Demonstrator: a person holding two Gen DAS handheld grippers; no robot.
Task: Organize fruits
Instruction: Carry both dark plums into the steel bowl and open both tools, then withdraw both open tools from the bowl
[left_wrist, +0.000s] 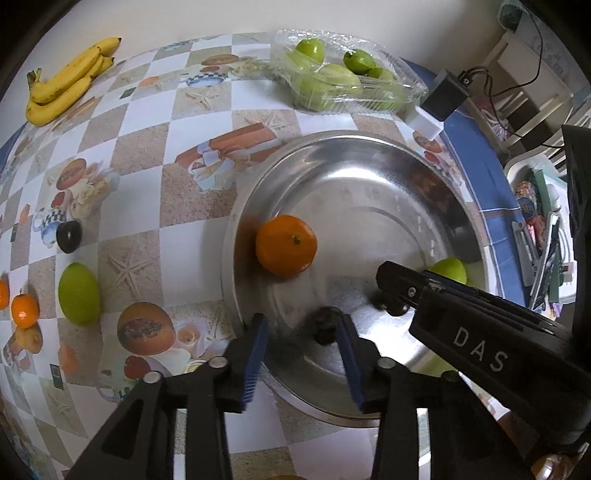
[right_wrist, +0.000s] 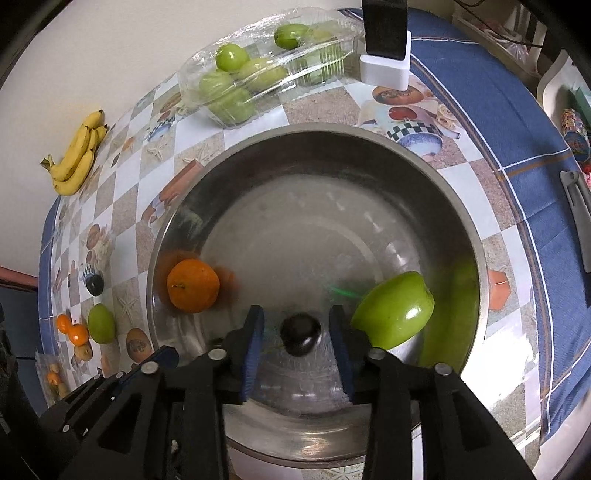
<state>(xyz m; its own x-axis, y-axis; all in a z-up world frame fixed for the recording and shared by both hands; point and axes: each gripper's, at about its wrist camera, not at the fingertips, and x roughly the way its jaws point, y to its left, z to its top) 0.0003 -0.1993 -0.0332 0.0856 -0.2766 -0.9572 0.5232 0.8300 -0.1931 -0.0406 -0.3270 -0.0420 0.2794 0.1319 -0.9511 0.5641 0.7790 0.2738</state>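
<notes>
A steel bowl (left_wrist: 332, 138) (right_wrist: 295, 130) sits on the checked tablecloth. Inside it lie an orange (left_wrist: 286, 245) (right_wrist: 192, 290), a green apple (left_wrist: 448, 269) (right_wrist: 395, 314) and a dark plum (left_wrist: 325, 326) (right_wrist: 300, 334). My right gripper (right_wrist: 297, 332) (left_wrist: 391, 295) points down into the bowl and is open; the plum shows between its blue pads with a gap on each side. My left gripper (left_wrist: 301, 332) hangs open over the bowl's near left rim, holding nothing, and the orange lies beyond its tips.
On the cloth to the left are bananas (left_wrist: 70, 81), a dark plum (left_wrist: 69, 236), a green fruit (left_wrist: 78, 293) and small oranges (left_wrist: 24, 310). A clear box of green fruits (left_wrist: 340, 77) and a black box on a white block (right_wrist: 384, 48) stand behind the bowl.
</notes>
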